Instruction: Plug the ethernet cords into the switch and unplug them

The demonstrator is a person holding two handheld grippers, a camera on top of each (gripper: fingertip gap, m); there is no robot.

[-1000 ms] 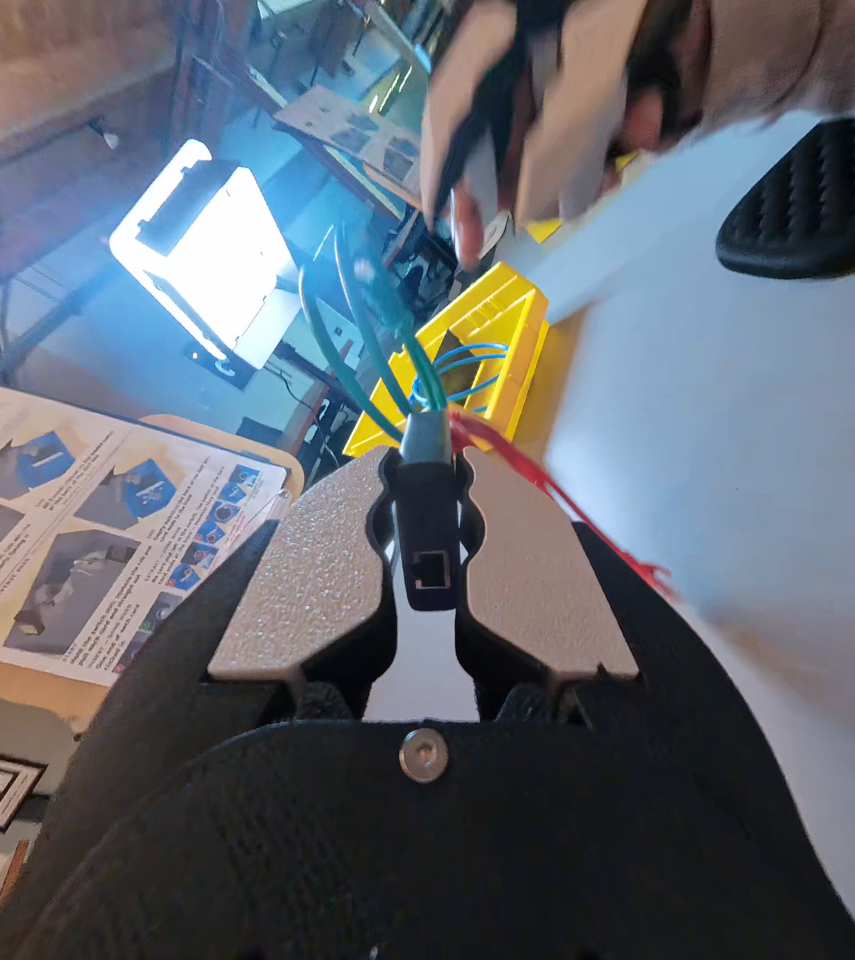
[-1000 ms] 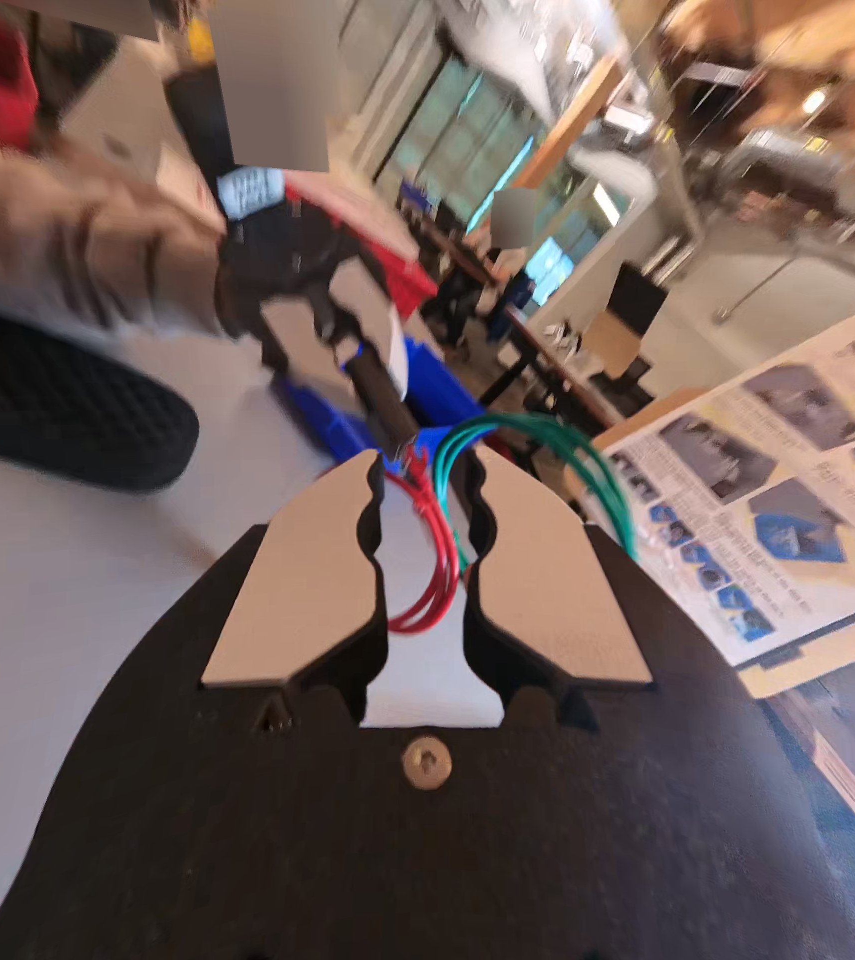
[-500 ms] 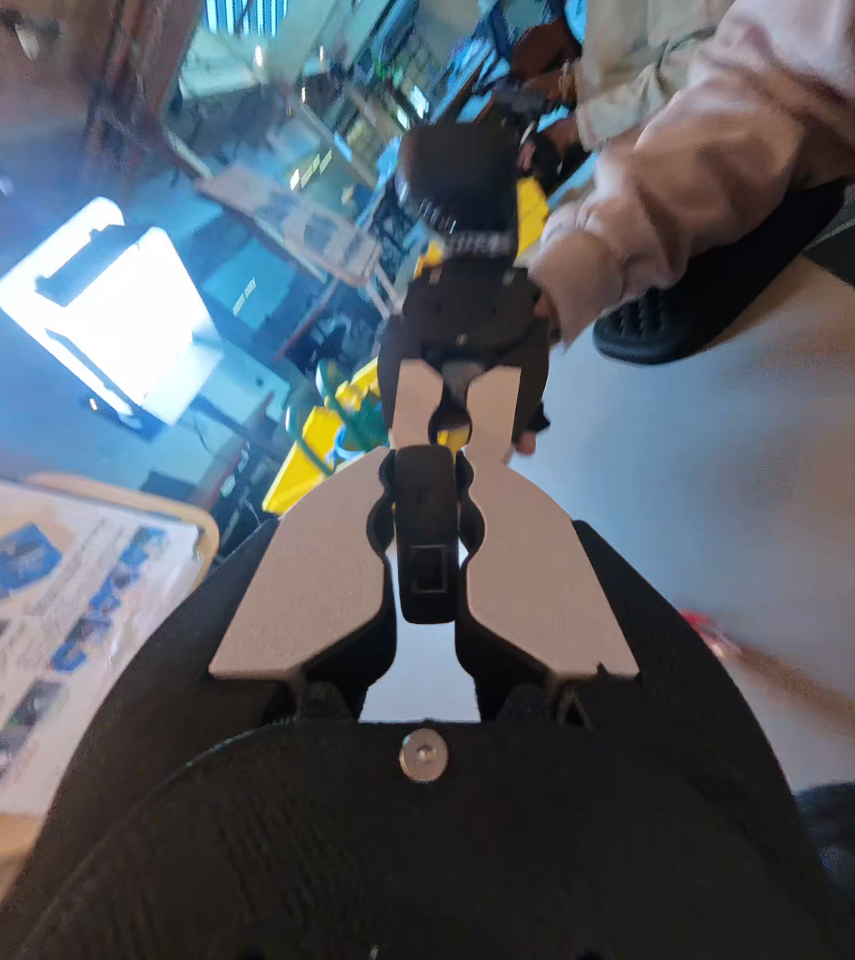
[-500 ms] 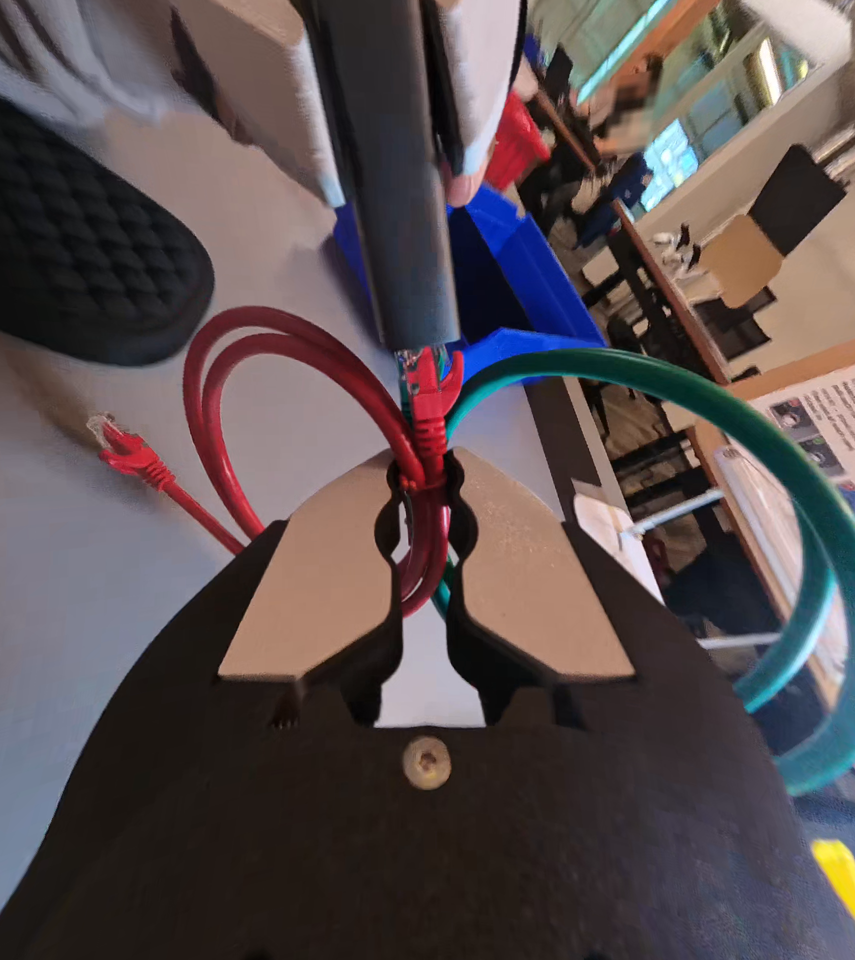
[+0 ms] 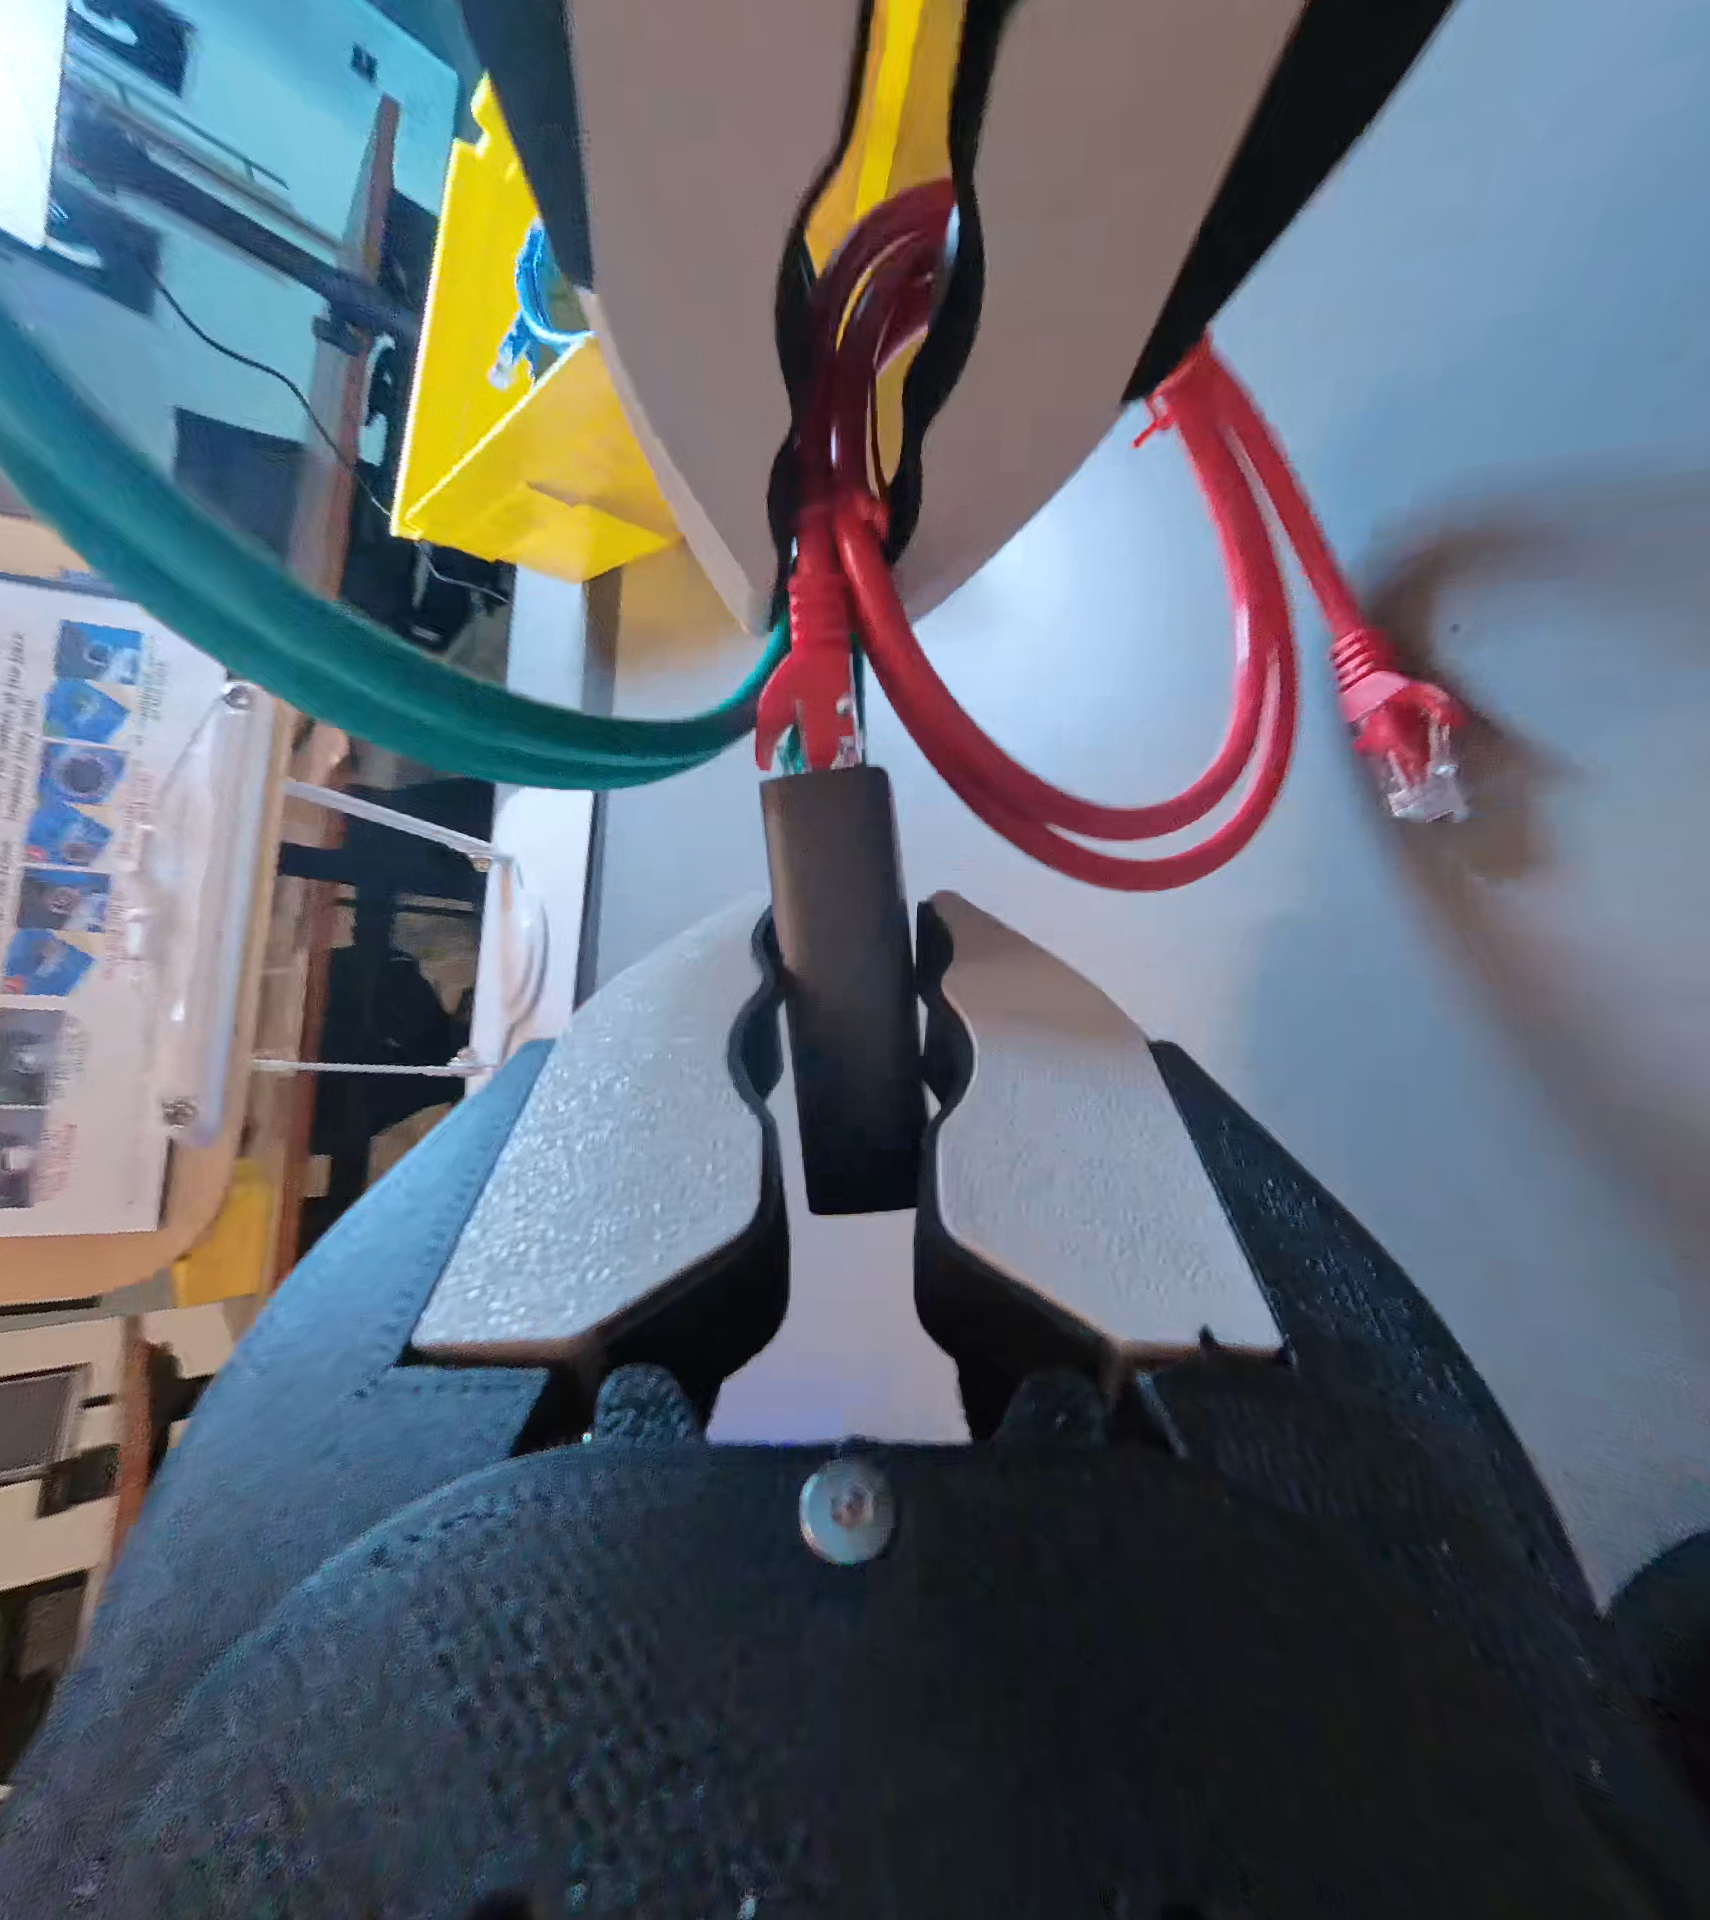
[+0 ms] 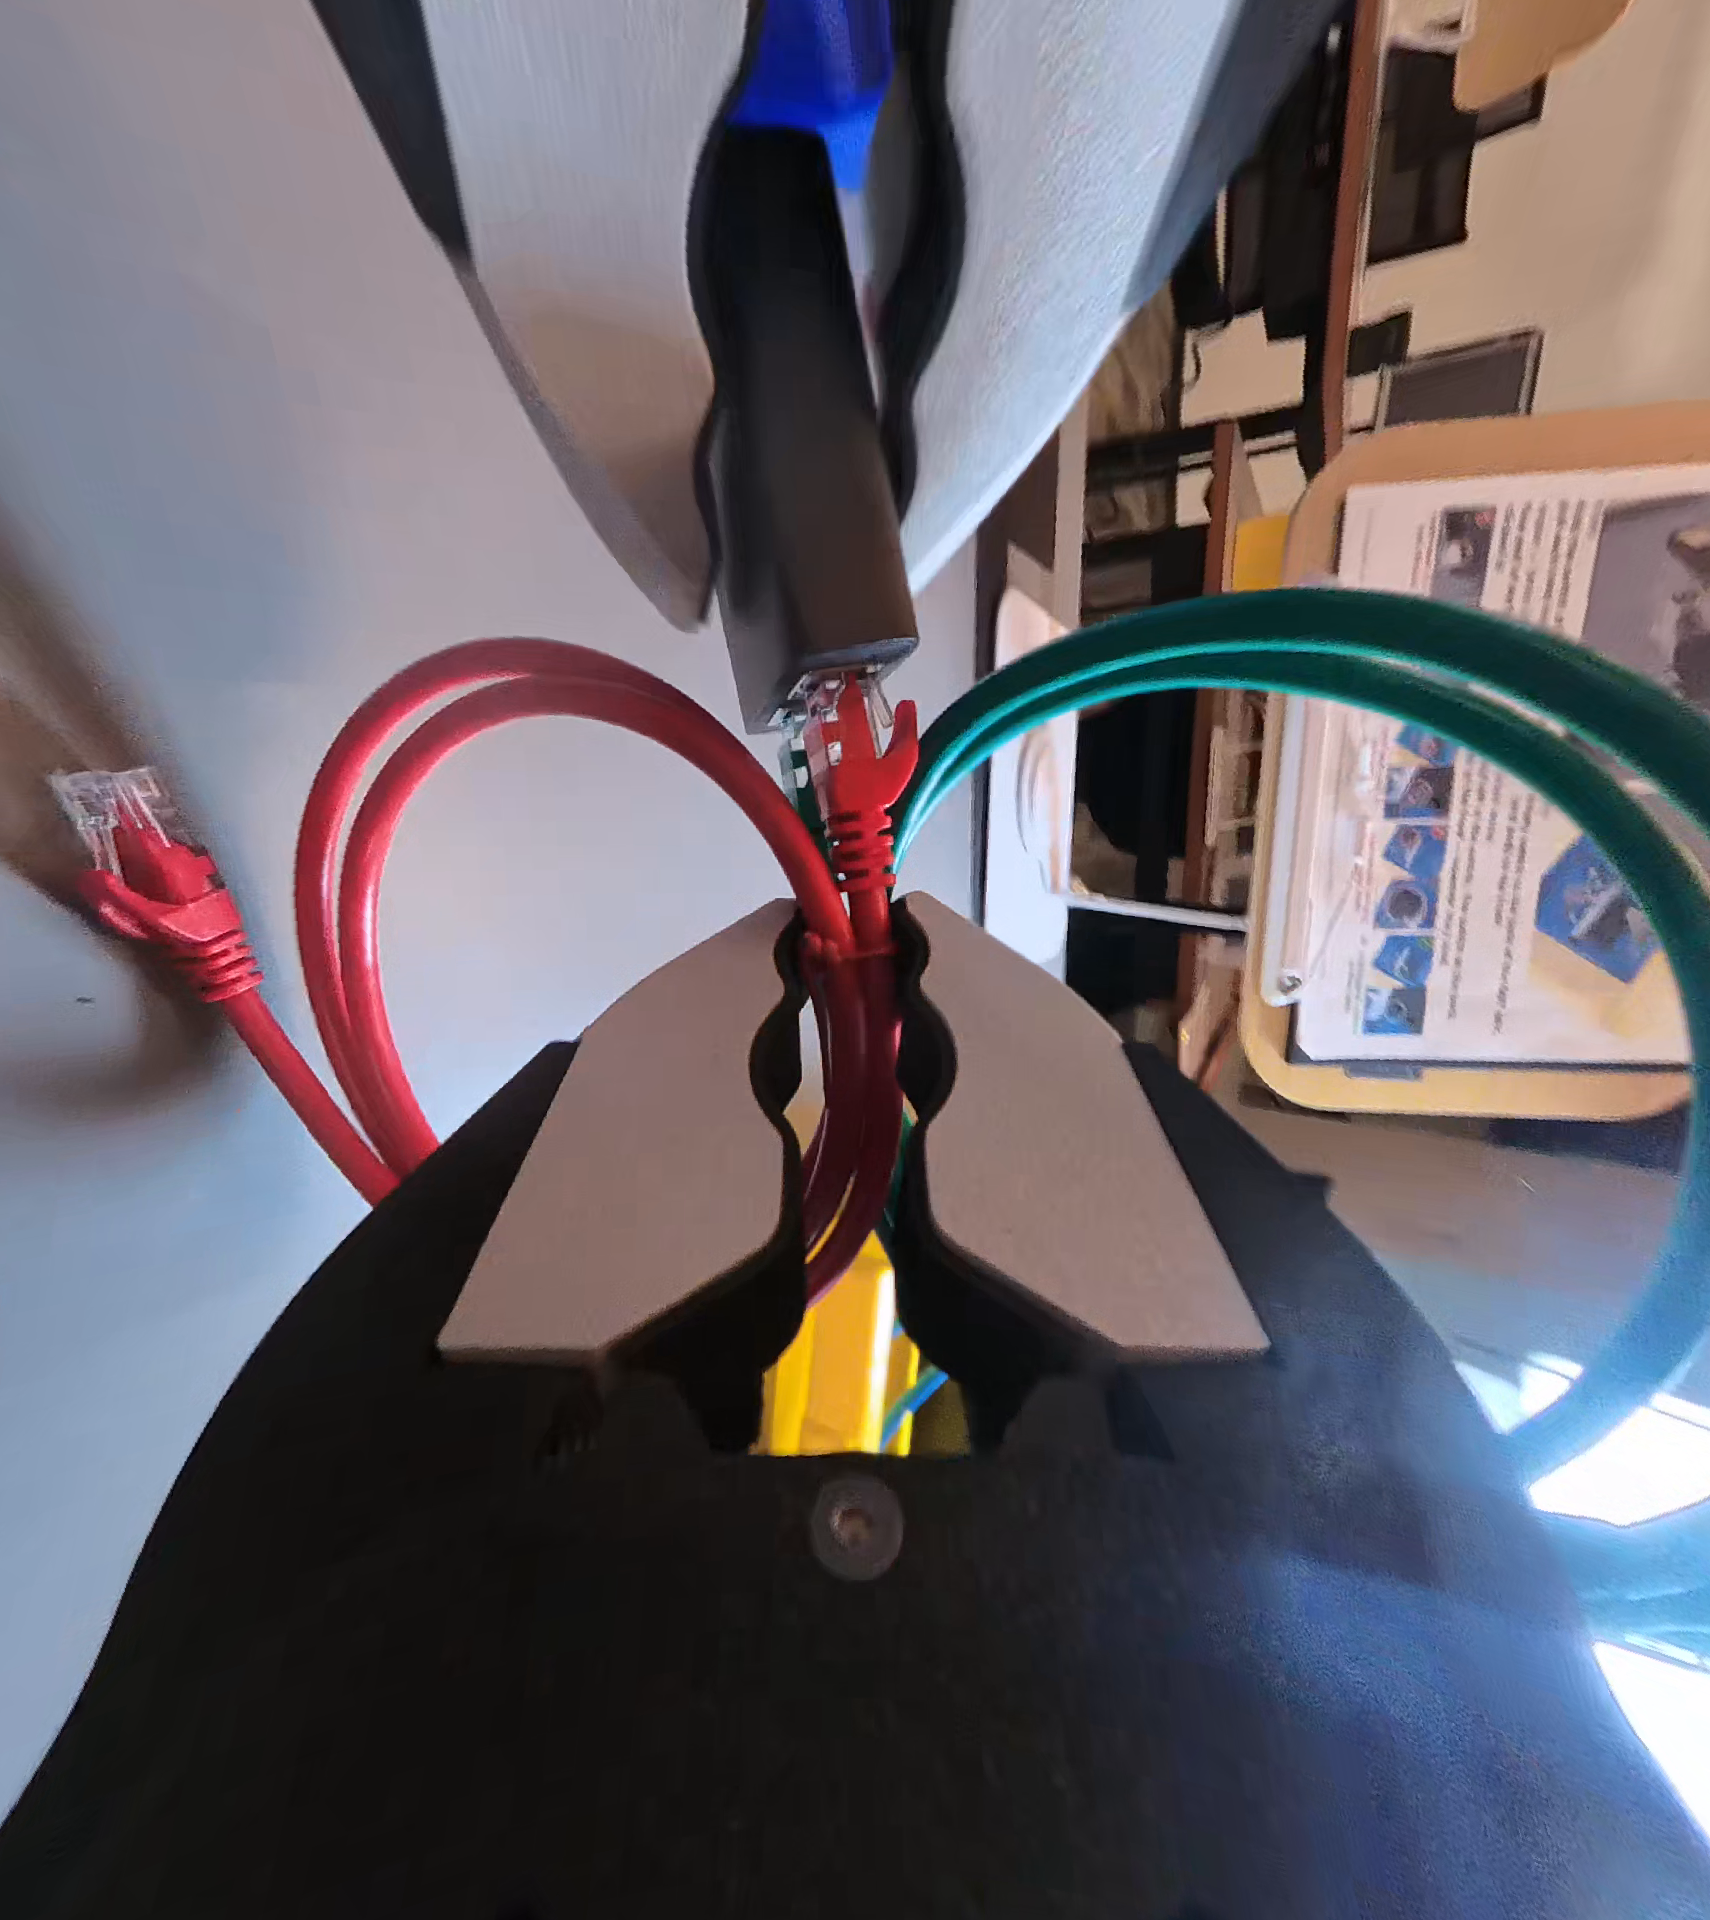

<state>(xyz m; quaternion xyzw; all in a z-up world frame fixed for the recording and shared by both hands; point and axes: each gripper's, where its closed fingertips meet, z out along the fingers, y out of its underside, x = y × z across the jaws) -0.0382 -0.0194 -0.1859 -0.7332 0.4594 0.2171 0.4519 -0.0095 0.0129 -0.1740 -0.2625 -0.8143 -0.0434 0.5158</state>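
My left gripper is shut on a slim black switch, held above the white table. A green cord runs in a loop from the switch's far end. My right gripper is shut on a red ethernet cord just behind its plug. The plug's clear tip meets the switch's end face, beside the green plug. I cannot tell whether it is seated. The cord's other red plug hangs loose. In the left wrist view the right gripper fills the top.
A yellow bin with blue cords stands at the table's far edge. A blue bin shows behind the left gripper's fingers. An instruction poster on a wooden board stands beside the table. Spacing between my two grippers at the tips: around 5 cm.
The two grippers have closed in on each other. The red plug has moved up to the switch's end. Both views have swung round, so the background has shifted.
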